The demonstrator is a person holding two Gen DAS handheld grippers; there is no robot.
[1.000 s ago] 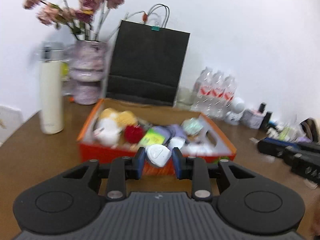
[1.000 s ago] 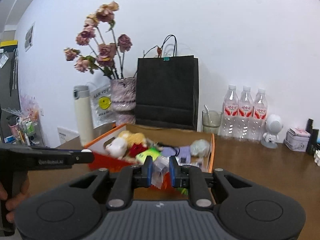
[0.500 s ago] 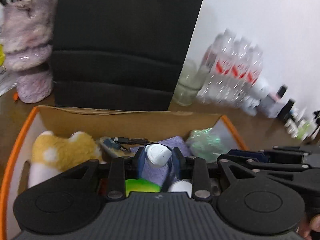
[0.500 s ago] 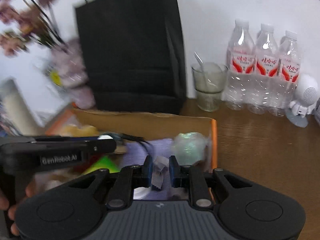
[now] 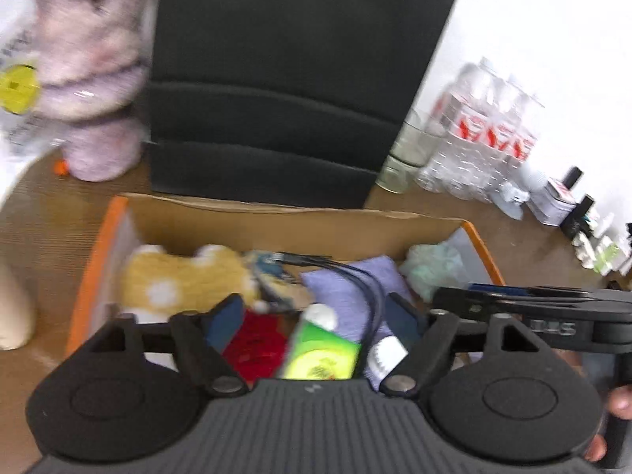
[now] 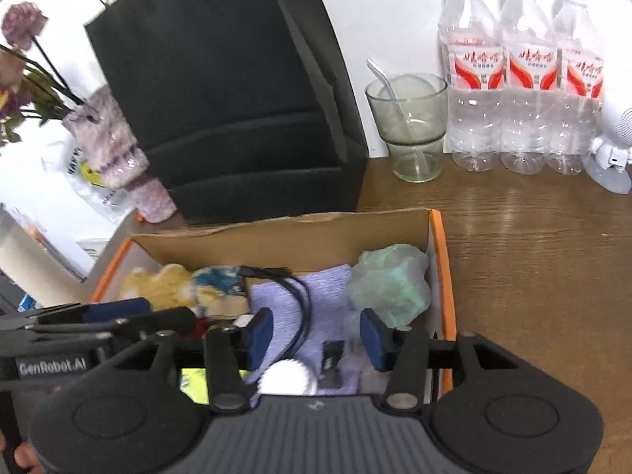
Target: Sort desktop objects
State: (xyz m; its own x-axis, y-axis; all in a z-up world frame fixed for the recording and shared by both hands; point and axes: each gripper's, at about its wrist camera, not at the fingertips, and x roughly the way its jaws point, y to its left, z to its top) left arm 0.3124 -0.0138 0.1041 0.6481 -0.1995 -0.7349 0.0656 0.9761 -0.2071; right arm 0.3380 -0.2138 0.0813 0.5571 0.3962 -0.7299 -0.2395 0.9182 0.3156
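Observation:
An orange-rimmed cardboard box (image 5: 276,217) (image 6: 436,260) holds a yellow plush (image 5: 185,276), a red item (image 5: 256,339), a green packet (image 5: 320,351), a purple cloth (image 6: 328,308), a black cable (image 6: 296,296) and a pale green bundle (image 6: 391,284). My left gripper (image 5: 312,312) is open and empty over the box, above a small white item (image 5: 322,314). My right gripper (image 6: 316,331) is open and empty over the purple cloth, near a clear packet (image 6: 347,328) and a white ridged cap (image 6: 286,381). The left gripper also shows at the right wrist view's left (image 6: 118,316).
A black paper bag (image 6: 237,98) stands right behind the box. A purple vase with flowers (image 6: 114,158) is at back left. A glass cup with a spoon (image 6: 410,126), three water bottles (image 6: 525,91) and a white robot figure (image 6: 612,150) stand at back right on the brown table.
Both grippers have opened over the box. The left let go of the white item and the right let go of the clear packet; both lie in the box.

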